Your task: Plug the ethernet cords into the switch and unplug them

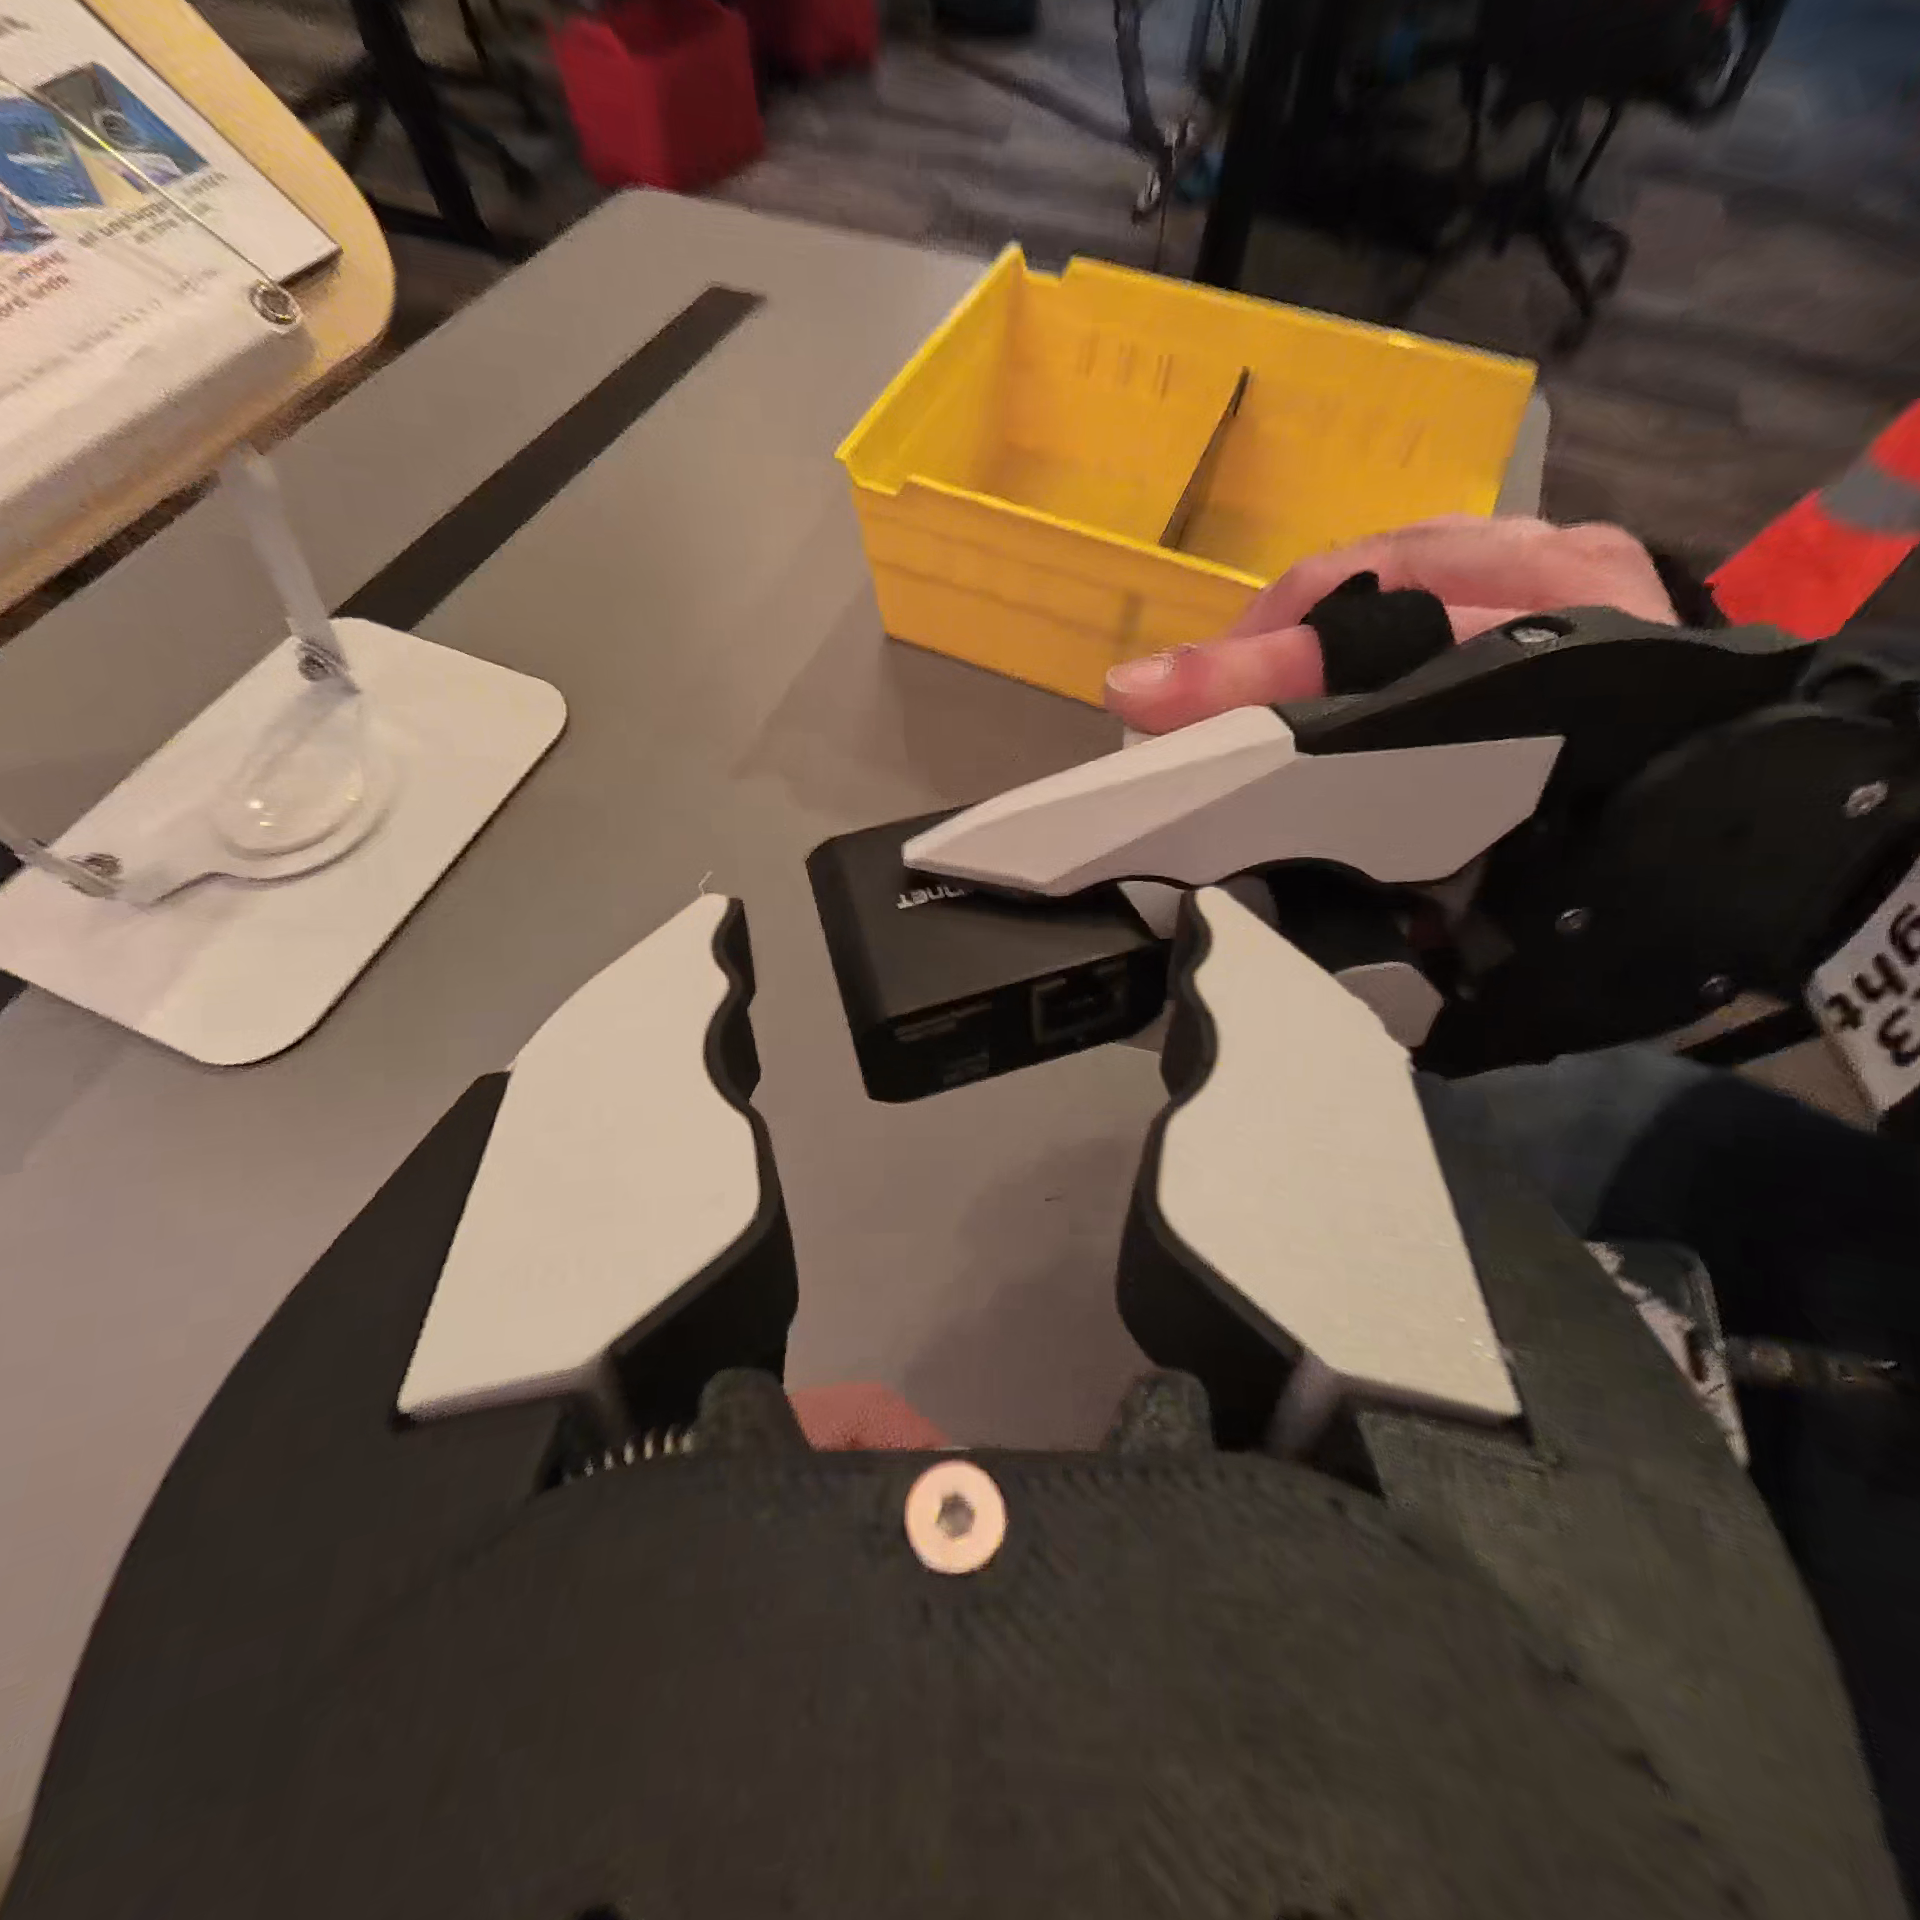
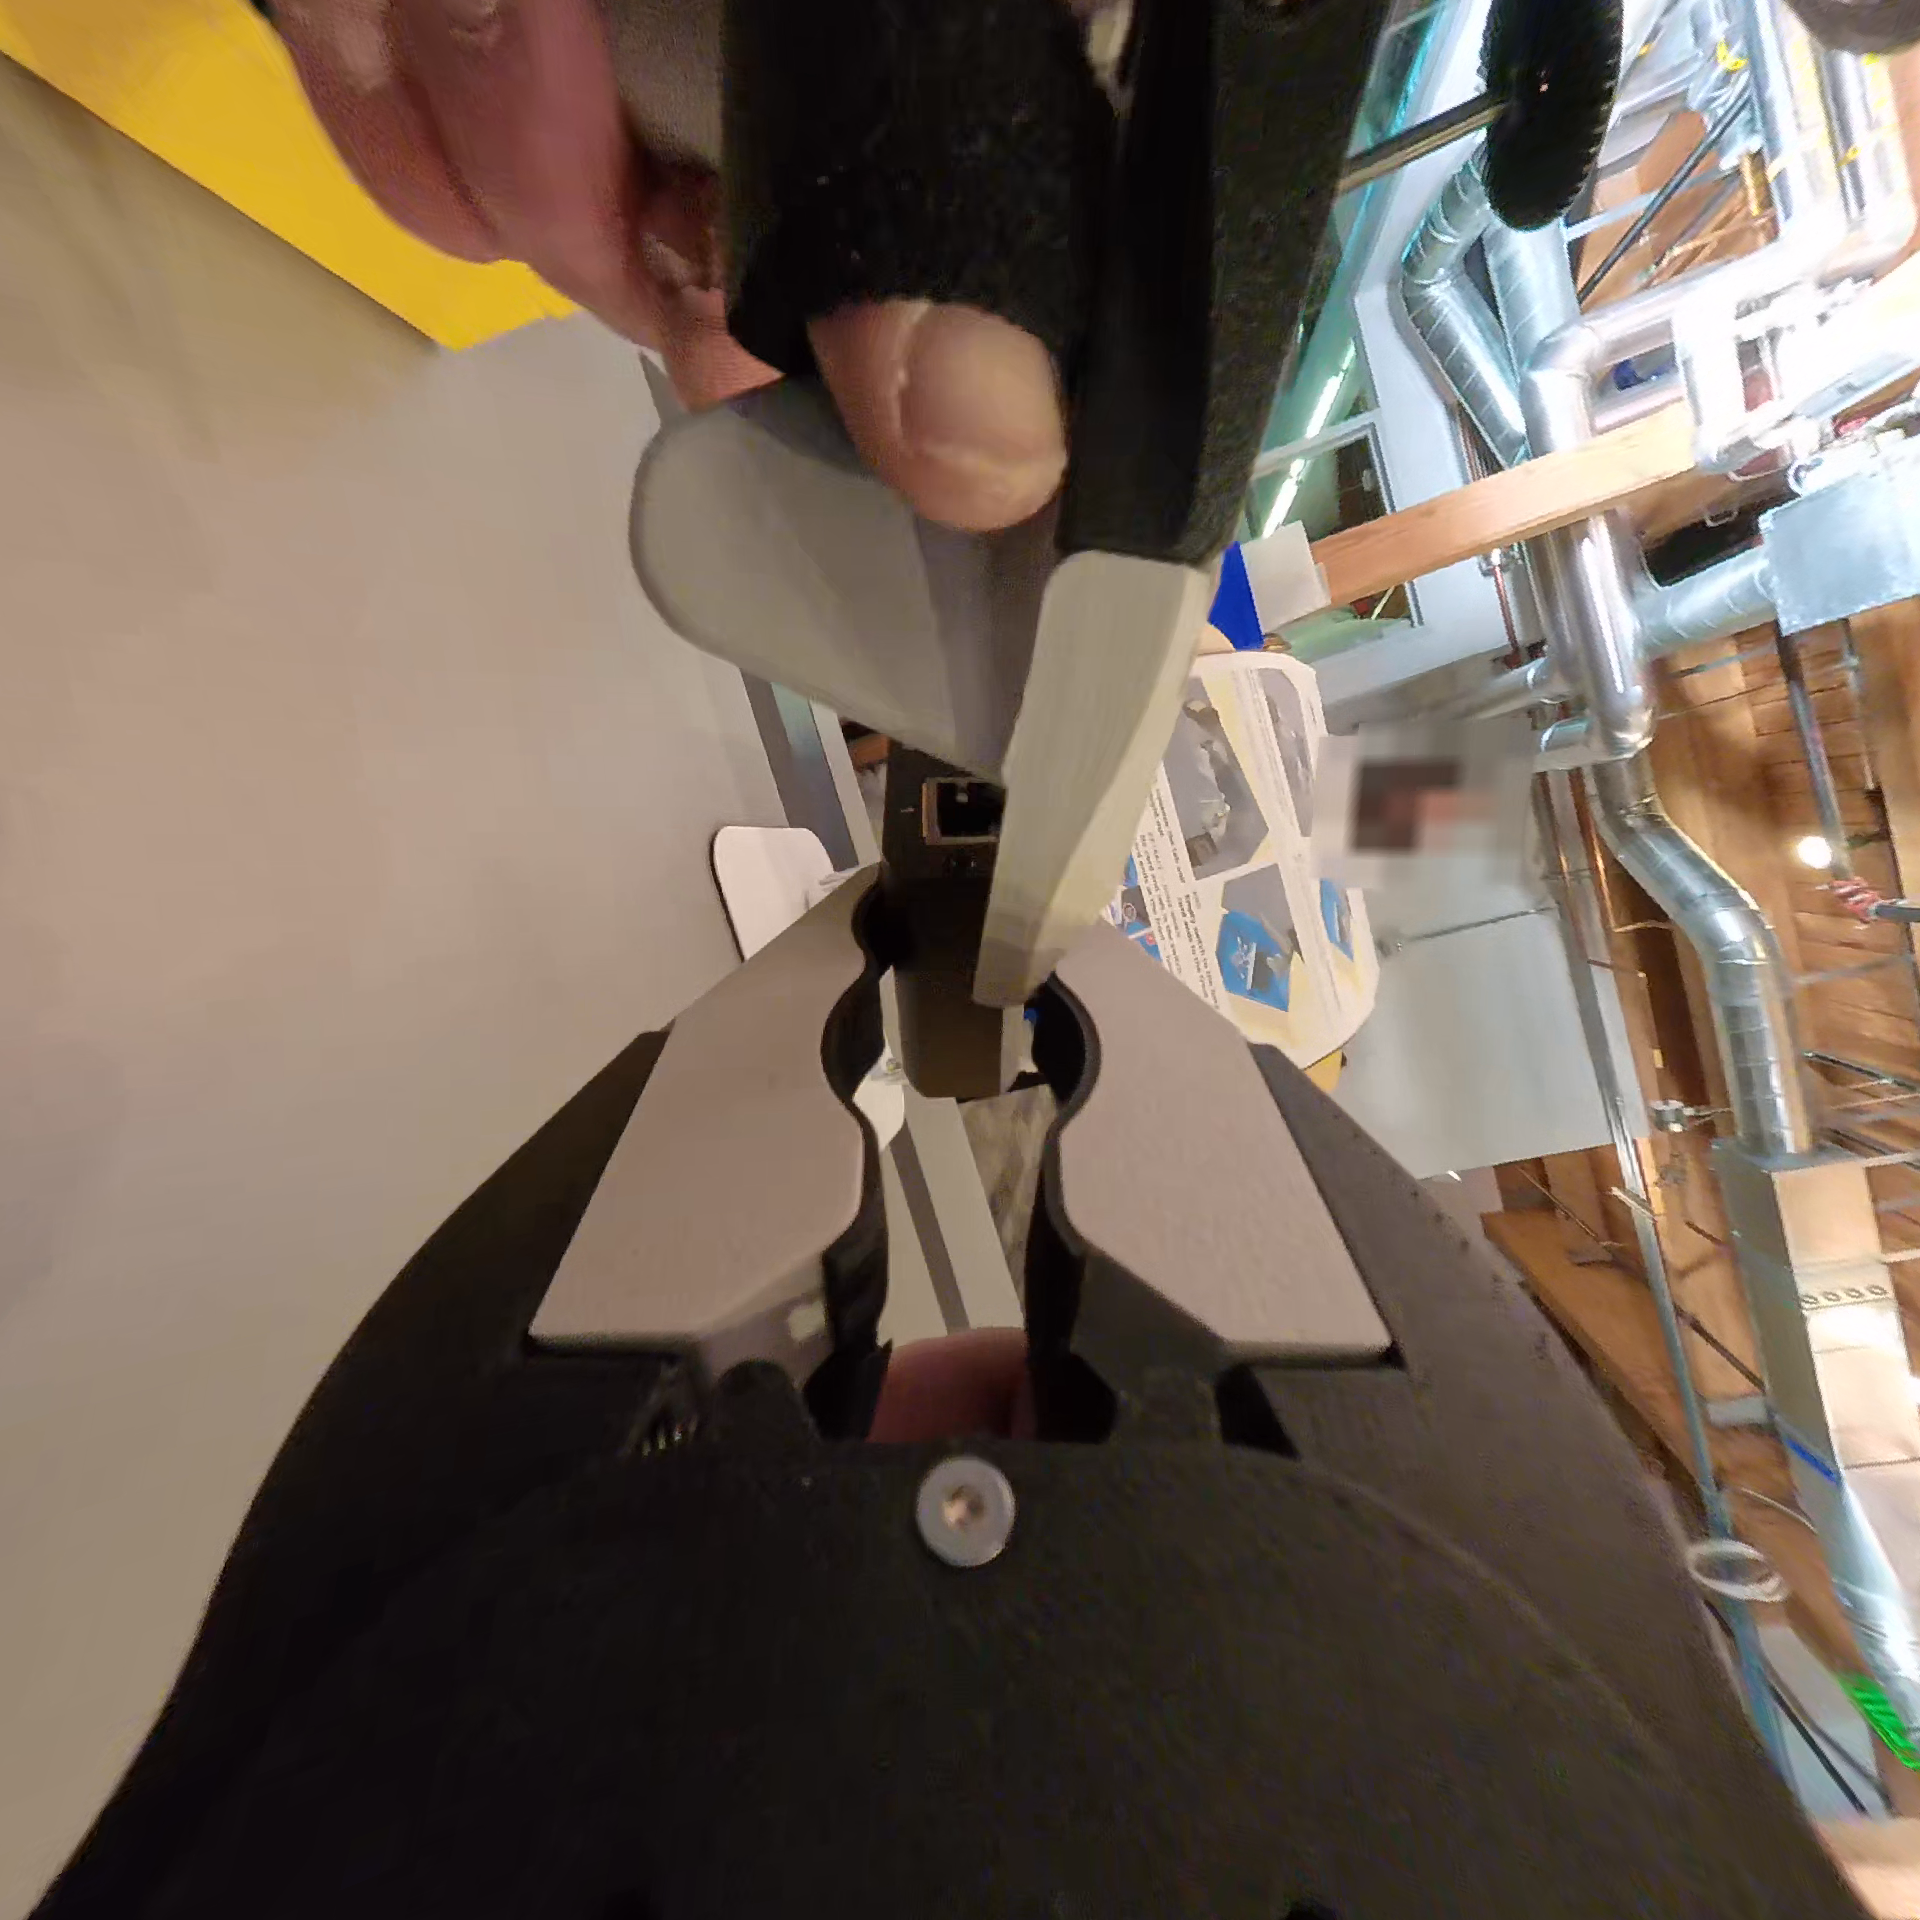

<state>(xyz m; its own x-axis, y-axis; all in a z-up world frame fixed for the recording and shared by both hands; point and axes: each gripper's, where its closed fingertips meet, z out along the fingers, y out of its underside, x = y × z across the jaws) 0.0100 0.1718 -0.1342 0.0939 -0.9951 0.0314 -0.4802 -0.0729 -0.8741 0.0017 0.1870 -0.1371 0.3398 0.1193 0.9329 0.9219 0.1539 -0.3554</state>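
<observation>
My left gripper [image 1: 956, 914] gapes wide at frame centre; black switch [image 1: 966, 956] just beyond, right gripper [image 1: 1023, 883] clamping it; yellow bin [image 1: 1039, 561] upper right.

1. A big gray table [image 1: 582, 644] fills the near part of the room — a dark strip [image 1: 561, 457] runs along its top.
2. A clear stand with a white base [image 1: 312, 831] sits on the table's left side and holds up a printed sheet [image 1: 135, 208].
3. A yellow bin [image 1: 1164, 468] with a divider sits farther back.
4. A red box [image 1: 655, 94] and dark chair legs [image 1: 1558, 208] stand on the gray floor.
5. Shiny silver pipes [image 2: 1621, 665] run over wooden boards — a small light [image 2: 1813, 852] glows there.
</observation>
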